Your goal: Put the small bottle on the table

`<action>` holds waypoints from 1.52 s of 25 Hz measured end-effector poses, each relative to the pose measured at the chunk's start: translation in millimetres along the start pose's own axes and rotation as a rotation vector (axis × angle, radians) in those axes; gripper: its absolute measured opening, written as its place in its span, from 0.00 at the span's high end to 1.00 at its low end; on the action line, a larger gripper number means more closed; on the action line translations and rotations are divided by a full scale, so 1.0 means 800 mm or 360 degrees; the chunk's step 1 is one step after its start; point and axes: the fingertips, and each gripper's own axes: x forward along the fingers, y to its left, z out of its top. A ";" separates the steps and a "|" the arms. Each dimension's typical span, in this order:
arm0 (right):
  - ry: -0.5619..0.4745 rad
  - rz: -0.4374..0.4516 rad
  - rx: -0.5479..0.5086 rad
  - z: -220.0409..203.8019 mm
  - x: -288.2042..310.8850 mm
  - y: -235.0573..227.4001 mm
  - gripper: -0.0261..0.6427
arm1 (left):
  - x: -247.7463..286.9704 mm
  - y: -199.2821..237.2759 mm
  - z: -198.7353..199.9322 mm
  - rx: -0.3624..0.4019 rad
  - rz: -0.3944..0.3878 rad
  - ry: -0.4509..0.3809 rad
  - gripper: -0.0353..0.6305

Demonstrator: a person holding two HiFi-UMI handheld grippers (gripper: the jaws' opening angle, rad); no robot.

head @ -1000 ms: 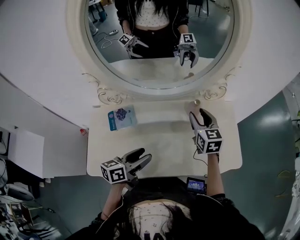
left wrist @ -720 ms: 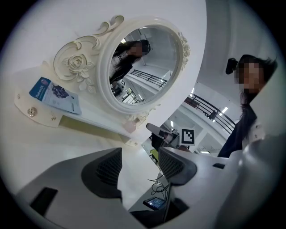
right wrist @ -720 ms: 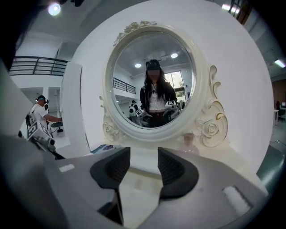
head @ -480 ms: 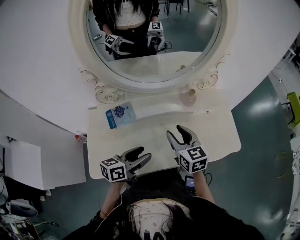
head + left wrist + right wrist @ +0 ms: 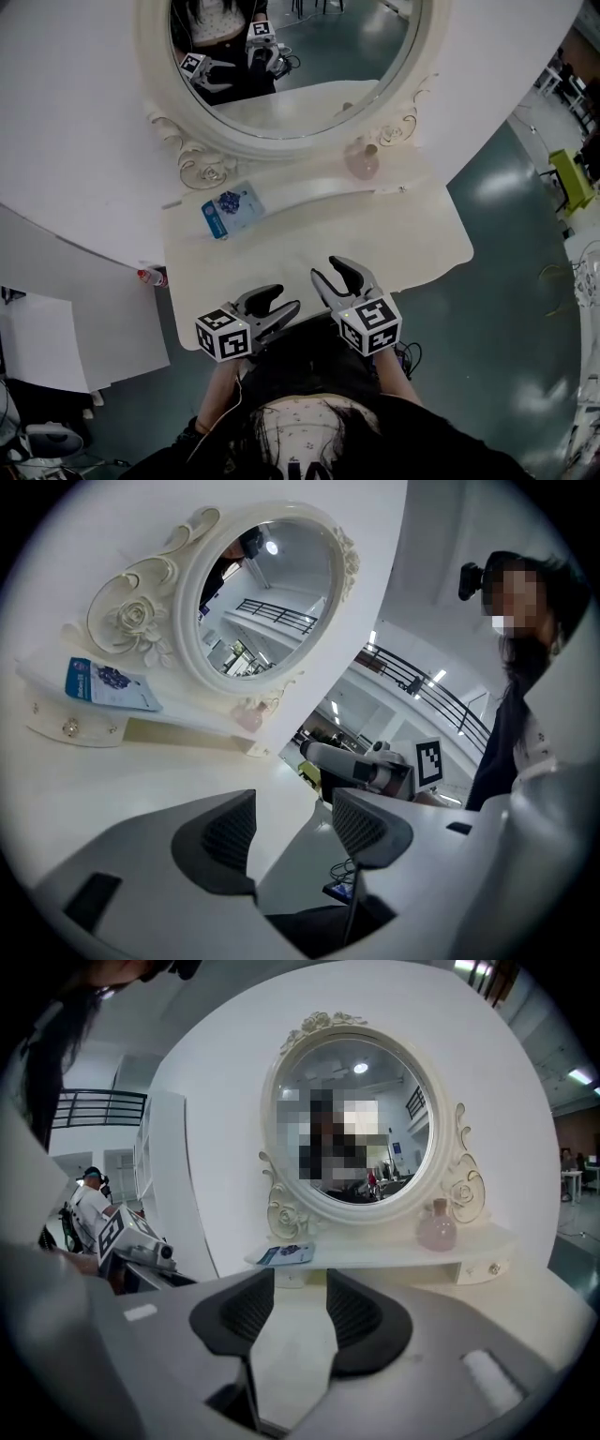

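Observation:
The small pink bottle (image 5: 363,162) stands upright on the raised back shelf of the white vanity table (image 5: 417,239), under the mirror's right side. It also shows in the right gripper view as the bottle (image 5: 437,1226), and far off in the left gripper view as the bottle (image 5: 249,714). My right gripper (image 5: 331,274) hovers open and empty over the table's front edge, well short of the bottle. My left gripper (image 5: 274,307) hangs beside it at the front edge, also open and empty.
An oval mirror (image 5: 281,66) in an ornate white frame rises behind the shelf. A blue packet (image 5: 229,209) lies on the shelf's left end. A small drawer knob (image 5: 494,1267) sits below the bottle. Teal floor (image 5: 506,309) surrounds the table.
My right gripper has drawn back from the bottle at the shelf to the table's front edge. The bottle stays standing alone. The left gripper has barely moved.

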 end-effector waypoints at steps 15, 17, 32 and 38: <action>-0.0008 0.0146 -0.0125 0.000 -0.074 0.019 0.89 | 0.016 -0.065 -0.023 -0.0012 0.0049 -0.0140 0.57; -0.0007 0.0184 -0.0132 -0.004 -0.096 0.016 0.92 | 0.022 -0.081 -0.032 -0.0031 0.0084 -0.0175 0.57; -0.0002 0.0457 -0.0174 -0.071 -0.249 0.028 0.94 | 0.043 -0.206 -0.148 -0.0147 0.0272 -0.0387 0.58; -0.0011 0.0521 -0.0166 -0.087 -0.289 0.047 0.94 | 0.036 -0.246 -0.177 -0.0132 0.0323 -0.0401 0.59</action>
